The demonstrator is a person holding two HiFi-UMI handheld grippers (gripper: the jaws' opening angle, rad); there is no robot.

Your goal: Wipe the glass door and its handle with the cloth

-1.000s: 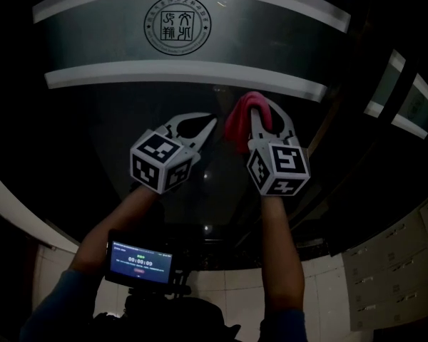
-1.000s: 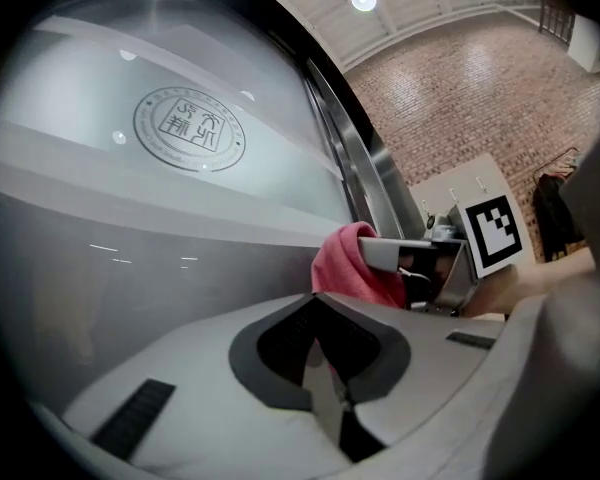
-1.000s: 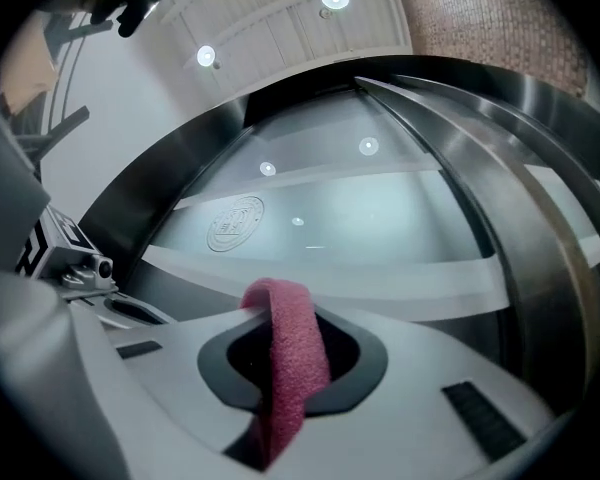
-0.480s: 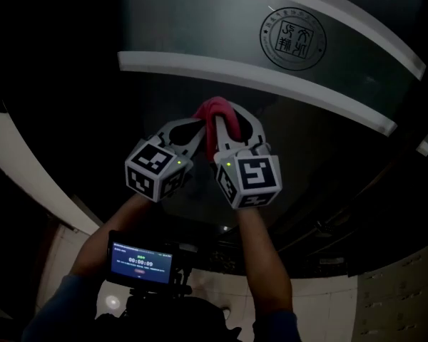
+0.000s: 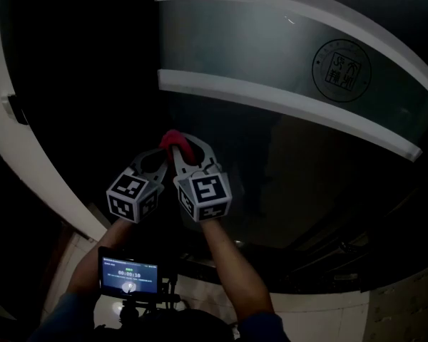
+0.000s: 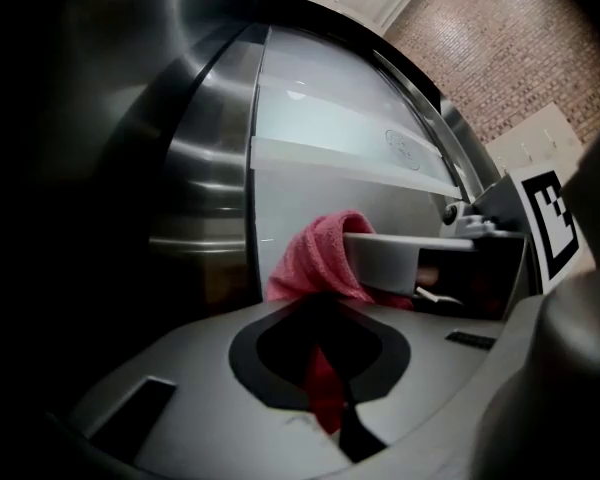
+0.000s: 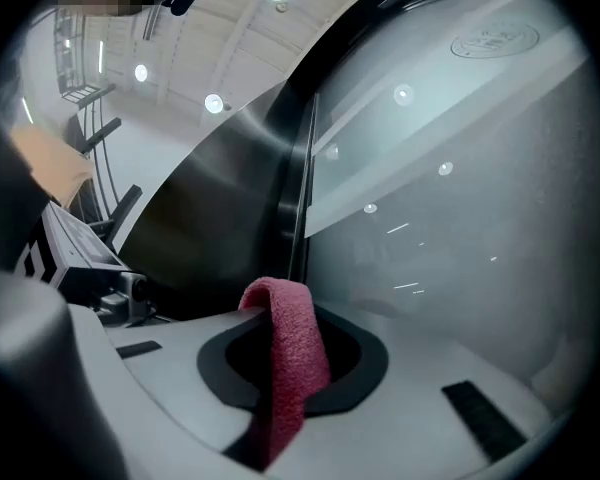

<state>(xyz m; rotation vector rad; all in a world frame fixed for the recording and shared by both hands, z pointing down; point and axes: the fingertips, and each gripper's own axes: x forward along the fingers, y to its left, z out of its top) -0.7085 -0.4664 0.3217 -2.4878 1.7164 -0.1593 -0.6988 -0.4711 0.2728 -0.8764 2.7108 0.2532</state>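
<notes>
Right hand-held gripper (image 5: 177, 150) is clamped on the cloth (image 7: 292, 363). The cloth is red terry with a nubby pile. It's folded into a strip, looped over the jaw tips and running back through the oval cut-out between the jaws.

Left hand-held gripper (image 6: 315, 308) has its jaws pressed together. Its tips sit just beside the cloth wad and the right jaw. Red shows through its slot, but I can't tell if any of it is pinched there.

Both grippers are grey moulded plastic with black liners and a marker cube at the rear.

The cloth sits low on the door (image 5: 271, 63), below the frosted band and near the left edge. I can't confirm contact with the glass.

The door is dark clear glass below. Higher up there is a matte frosted band between two white strips, with a round seal (image 5: 341, 70) printed on it.

A brushed-steel post (image 6: 205, 168), curved and glossy, runs up the left of the pane.
</notes>
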